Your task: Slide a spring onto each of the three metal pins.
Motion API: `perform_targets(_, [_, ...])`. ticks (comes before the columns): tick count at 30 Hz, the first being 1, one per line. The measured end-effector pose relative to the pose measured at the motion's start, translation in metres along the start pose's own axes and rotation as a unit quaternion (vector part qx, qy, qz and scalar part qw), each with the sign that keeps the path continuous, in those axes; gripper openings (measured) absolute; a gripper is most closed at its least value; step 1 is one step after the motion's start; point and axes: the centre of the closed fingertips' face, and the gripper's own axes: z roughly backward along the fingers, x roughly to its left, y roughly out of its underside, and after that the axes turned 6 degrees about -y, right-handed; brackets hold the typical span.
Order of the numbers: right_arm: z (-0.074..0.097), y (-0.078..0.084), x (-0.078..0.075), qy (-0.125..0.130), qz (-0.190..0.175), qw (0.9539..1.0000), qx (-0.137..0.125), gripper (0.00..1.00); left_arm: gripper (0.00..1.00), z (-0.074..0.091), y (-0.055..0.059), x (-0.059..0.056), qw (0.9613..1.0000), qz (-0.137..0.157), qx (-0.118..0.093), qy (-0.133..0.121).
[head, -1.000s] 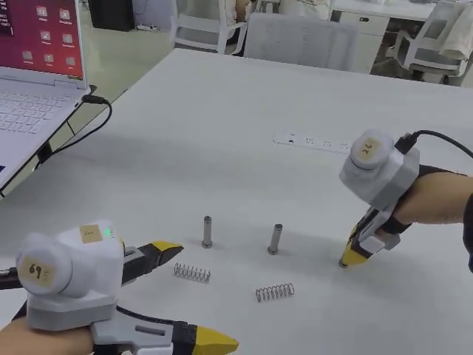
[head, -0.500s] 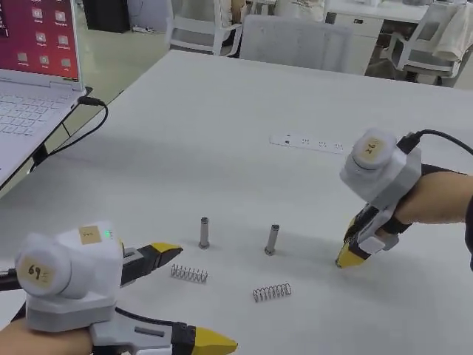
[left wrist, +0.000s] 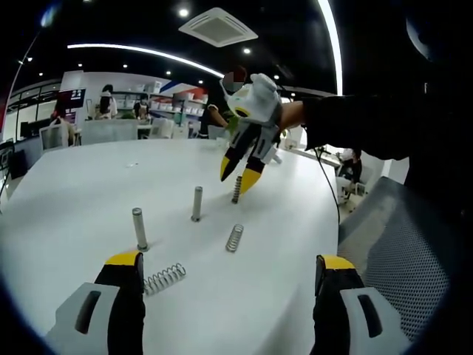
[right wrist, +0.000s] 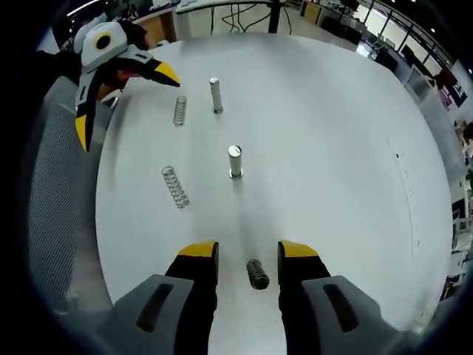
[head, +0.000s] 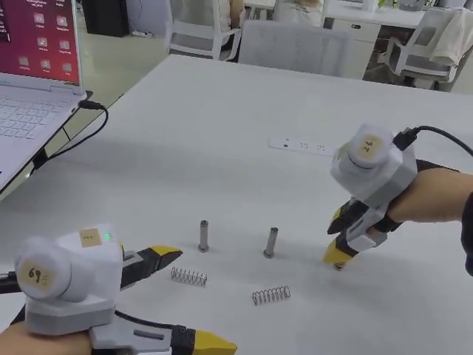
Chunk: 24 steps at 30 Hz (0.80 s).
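One pin dressed, two bare on our desk [head: 222, 148].
Our right gripper view gives what the head view hides: the sprung pin [right wrist: 257, 274] stands between the right gripper [right wrist: 247, 248] jaws, which are half open with a gap each side, gripping nothing. From the head we see the left pin [head: 203, 235] and middle pin [head: 270, 242] upright, a loose spring [head: 188, 276] lying before one, a second spring [head: 270, 295] before the other. White desk, laptop [head: 29, 81] at left, power strip [head: 299, 145] beyond, office chairs [head: 295, 44] behind. Our left gripper [left wrist: 230, 260] sits low, jaws wide, empty; the right tips steeply down.

White workbench [head: 222, 133] with a laptop [head: 33, 74], office chairs [head: 295, 48] behind, ceiling strip lights [left wrist: 148, 53].
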Motion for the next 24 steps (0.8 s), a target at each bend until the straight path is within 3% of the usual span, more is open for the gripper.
perform_targets(24, [-0.012, -0.028, 0.05, -0.046, 0.054, 0.9975, -0.001, 0.28, 0.92, 0.003, -0.002, -0.003, 1.0, -0.005, -0.001, -0.001])
